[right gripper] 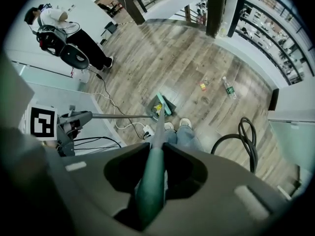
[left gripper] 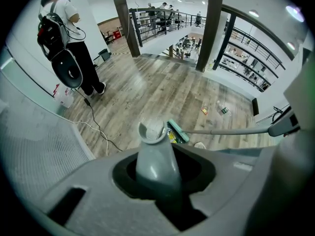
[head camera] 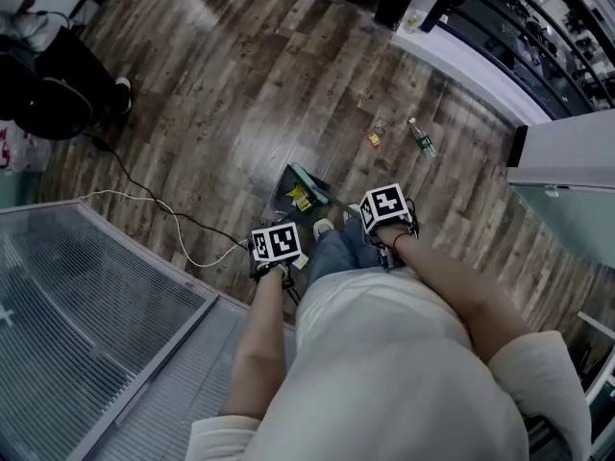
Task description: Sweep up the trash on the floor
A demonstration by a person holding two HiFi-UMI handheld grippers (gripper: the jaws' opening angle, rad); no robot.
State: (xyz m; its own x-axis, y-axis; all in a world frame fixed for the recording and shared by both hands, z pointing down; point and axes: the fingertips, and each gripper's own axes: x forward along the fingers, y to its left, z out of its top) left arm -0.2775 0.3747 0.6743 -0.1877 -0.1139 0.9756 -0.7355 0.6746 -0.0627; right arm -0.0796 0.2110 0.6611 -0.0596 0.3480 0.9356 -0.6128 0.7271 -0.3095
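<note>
My left gripper (head camera: 274, 246) (left gripper: 157, 173) is shut on the grey dustpan handle (left gripper: 153, 156). My right gripper (head camera: 387, 210) (right gripper: 152, 181) is shut on the teal broom handle (right gripper: 155, 146). Both handles run down to the dark dustpan (head camera: 291, 182) (right gripper: 154, 103) just ahead of my shoes, where the teal broom head (head camera: 313, 184) (left gripper: 177, 131) rests against it. A yellow scrap (head camera: 300, 199) lies in the pan. Further out on the wood floor lie a plastic bottle (head camera: 421, 137) (left gripper: 223, 108) (right gripper: 229, 88) and a small yellow wrapper (head camera: 376, 138) (left gripper: 204, 110) (right gripper: 203, 85).
A white cable (head camera: 144, 203) and a power strip (right gripper: 146, 129) lie on the floor to my left, beside a frosted glass panel (head camera: 86, 315). A person with a backpack (left gripper: 66, 38) stands at the far left. A white ledge (head camera: 567, 152) and a railing border the right.
</note>
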